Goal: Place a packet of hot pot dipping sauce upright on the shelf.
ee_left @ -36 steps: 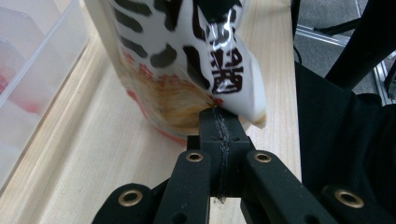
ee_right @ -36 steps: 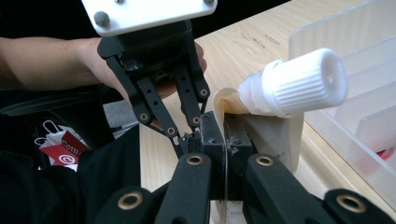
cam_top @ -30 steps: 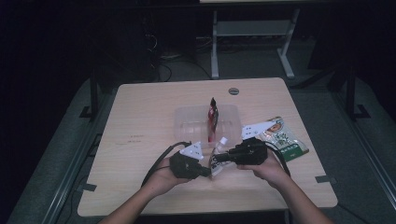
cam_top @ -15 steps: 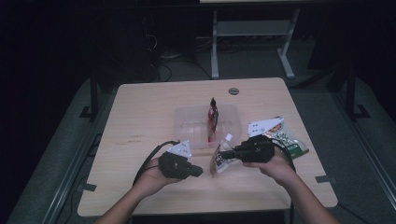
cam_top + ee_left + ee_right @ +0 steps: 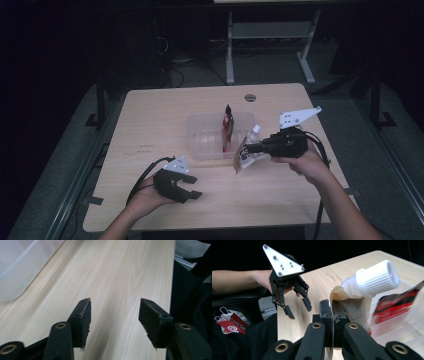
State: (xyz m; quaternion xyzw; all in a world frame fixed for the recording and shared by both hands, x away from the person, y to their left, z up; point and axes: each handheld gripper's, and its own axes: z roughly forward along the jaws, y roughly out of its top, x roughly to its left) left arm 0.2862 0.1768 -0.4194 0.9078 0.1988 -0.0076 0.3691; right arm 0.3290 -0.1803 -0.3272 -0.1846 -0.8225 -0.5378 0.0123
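Pouch [image 5: 245, 152] with a white screw cap hangs pinched in the right gripper [image 5: 250, 148], whose jaws are clamped flat on its edge; in the right gripper view the pouch [image 5: 352, 307] rises from between the closed jaws with the cap tilted up and to the right. Taking the clear plastic tub [image 5: 200, 131] in the middle of the table [image 5: 150, 115] as the landmark, the pouch is held in the air just off the tub's right front corner, off the tabletop. A red packet [image 5: 228, 127] stands upright inside the tub, toward its right end.

The left gripper [image 5: 187, 189] sits well in front of the tub and to its left, near the table's front edge, held low in the person's left hand [image 5: 145, 197]. Its jaws have just been opening and now stand apart with nothing between them; the left gripper view shows bare wood between the two pads [image 5: 85, 317], with a corner of the tub at the upper left.
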